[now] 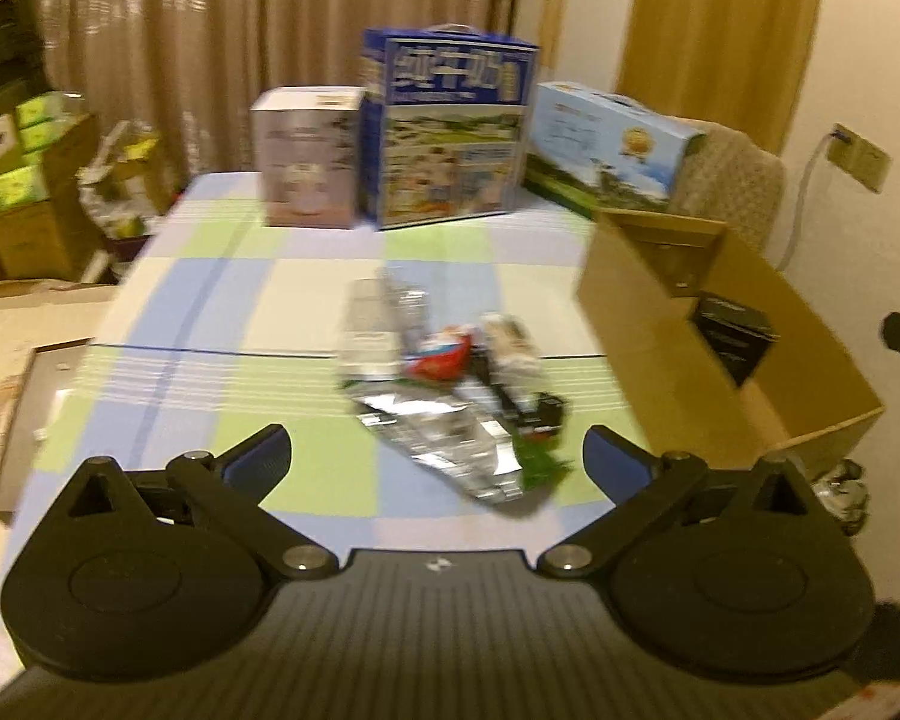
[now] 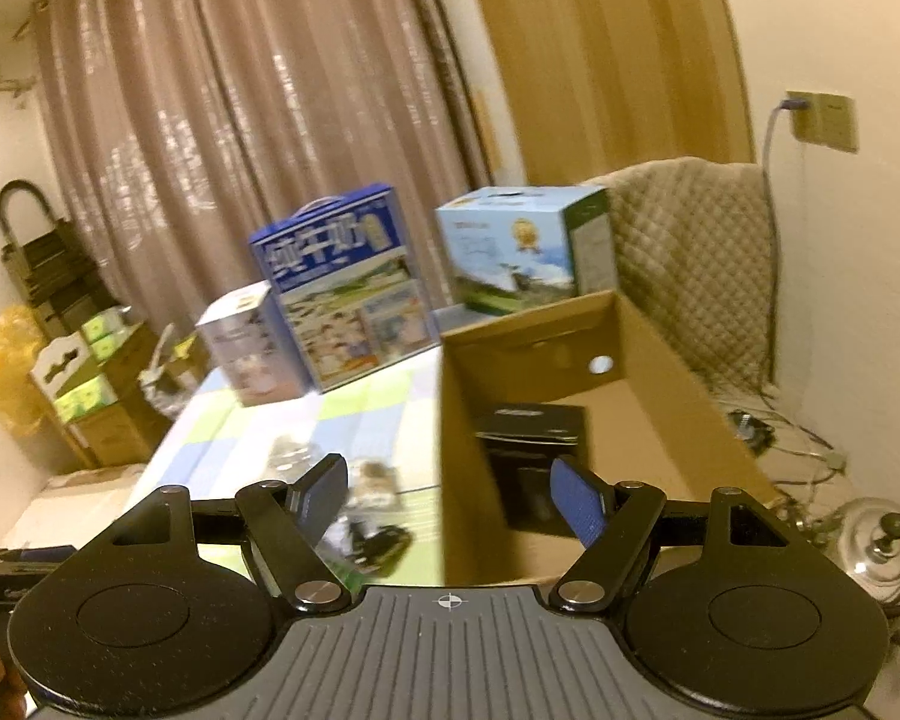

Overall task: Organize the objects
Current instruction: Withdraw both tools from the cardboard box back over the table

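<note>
Although both pictures are blurred, a small heap of packets can be made out in the middle of the table, on the checked cloth of blue, green and white. A crumpled silver foil bag lies nearest the left gripper, with a clear wrapper behind it, a red and blue packet and a white one beside them; a small black thing is too smeared to name. From the right wrist, most of this heap is hidden behind the left finger of the right gripper.

To the right of the heap stands an open cardboard box, touching the cloth, and a black item stands inside it; its print cannot be read. The box's near corner is cut off behind the right gripper.

Both grippers hold nothing, their jaws wide apart. The left one hovers above the near edge of the table, the right one in front of the box.

At the far edge three cartons stand in a row: a white carton, a tall blue carton with a handle, and a light blue carton. Behind them hang brown curtains. A metal kettle is partly hidden at the lower right.
</note>
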`<state>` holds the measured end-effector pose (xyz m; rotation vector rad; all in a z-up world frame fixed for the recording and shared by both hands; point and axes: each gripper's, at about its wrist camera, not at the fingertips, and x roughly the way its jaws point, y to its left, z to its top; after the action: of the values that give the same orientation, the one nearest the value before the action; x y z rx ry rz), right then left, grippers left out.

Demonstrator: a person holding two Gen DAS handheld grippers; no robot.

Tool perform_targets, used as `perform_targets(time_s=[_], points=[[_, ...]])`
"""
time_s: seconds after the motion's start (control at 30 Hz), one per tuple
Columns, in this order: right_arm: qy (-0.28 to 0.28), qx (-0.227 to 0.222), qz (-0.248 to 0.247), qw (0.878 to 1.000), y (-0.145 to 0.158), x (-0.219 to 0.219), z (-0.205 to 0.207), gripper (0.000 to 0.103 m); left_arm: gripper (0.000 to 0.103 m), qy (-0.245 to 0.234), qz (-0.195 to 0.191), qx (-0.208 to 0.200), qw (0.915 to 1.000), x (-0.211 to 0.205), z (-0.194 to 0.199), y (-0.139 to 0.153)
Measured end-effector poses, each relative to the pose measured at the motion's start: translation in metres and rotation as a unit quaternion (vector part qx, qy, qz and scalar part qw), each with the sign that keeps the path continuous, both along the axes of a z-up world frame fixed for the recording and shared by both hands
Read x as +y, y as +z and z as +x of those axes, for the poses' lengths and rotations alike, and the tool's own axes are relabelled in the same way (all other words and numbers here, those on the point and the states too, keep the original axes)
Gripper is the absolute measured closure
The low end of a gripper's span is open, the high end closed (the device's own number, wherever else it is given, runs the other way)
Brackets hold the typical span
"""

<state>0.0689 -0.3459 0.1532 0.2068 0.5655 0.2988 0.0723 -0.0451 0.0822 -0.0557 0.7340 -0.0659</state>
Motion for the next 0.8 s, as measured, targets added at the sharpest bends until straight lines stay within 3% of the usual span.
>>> perform_targets(time_s=[0.3, 0.8], points=[[0.052, 0.015, -0.011, 0.998, -0.013, 0.047, -0.014, 0.031, 0.001, 0.049, -0.001, 0.004, 0.9988, 0.051, -0.023, -0.005], [0.096, 0.025, -0.035, 0.994, -0.043, 0.084, -0.011, 0.031, 0.001, 0.064, -0.009, 0.016, 0.9978, 0.068, -0.022, -0.018]])
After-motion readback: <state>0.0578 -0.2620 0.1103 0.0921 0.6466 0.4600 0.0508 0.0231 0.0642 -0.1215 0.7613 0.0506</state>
